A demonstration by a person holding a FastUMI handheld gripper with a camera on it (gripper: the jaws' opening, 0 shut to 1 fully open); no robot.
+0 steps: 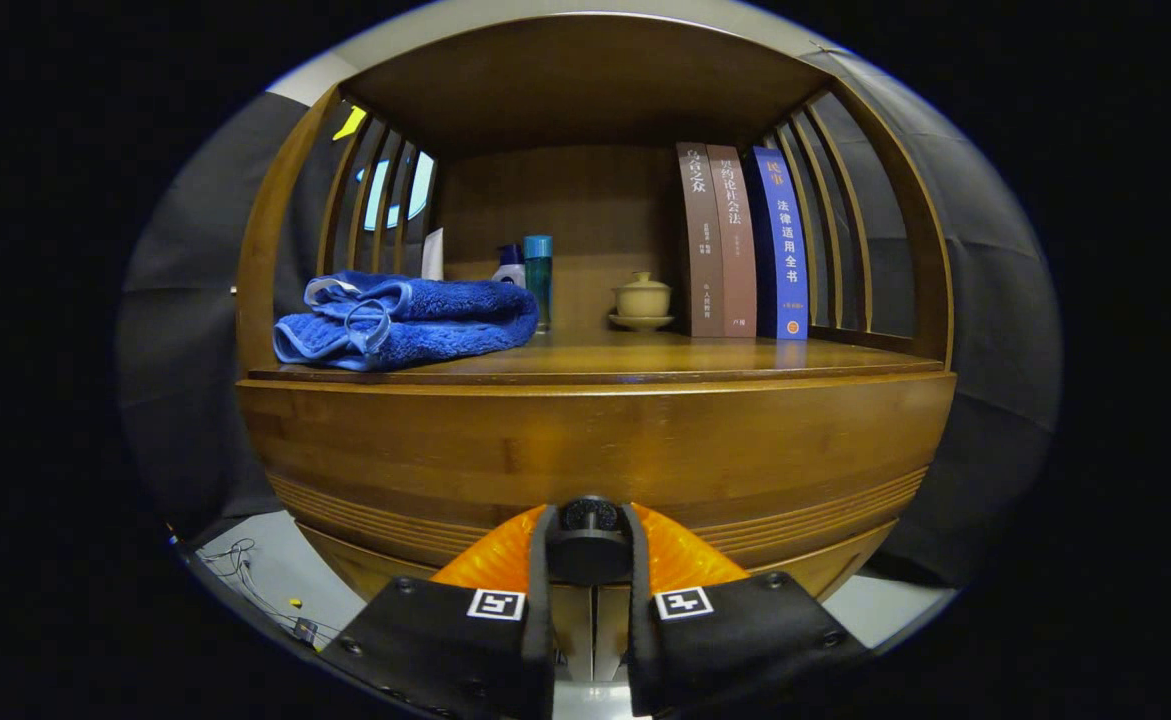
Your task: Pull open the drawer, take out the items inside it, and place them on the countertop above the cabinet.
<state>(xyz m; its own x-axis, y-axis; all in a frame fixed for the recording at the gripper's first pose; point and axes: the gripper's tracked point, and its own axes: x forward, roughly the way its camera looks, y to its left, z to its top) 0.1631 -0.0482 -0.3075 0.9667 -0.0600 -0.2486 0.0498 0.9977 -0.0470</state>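
the wide brown wooden cabinet drawer front (595,450) sits closed under the countertop (645,358) bearing a folded blue towel (405,320), and the gripper (590,545) is clenched around its small dark round knob (589,515), so pull straight back, level, without twisting.

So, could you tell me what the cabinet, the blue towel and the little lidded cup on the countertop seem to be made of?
The cabinet looks like varnished wood: visible grain and a warm sheen. The blue towel seems a plush terry or microfibre cloth, with a fuzzy pile and soft folds. The lidded cup on its saucer looks like matte beige ceramic, possibly clay. The gripper has both fingers closed on the dark round drawer knob.
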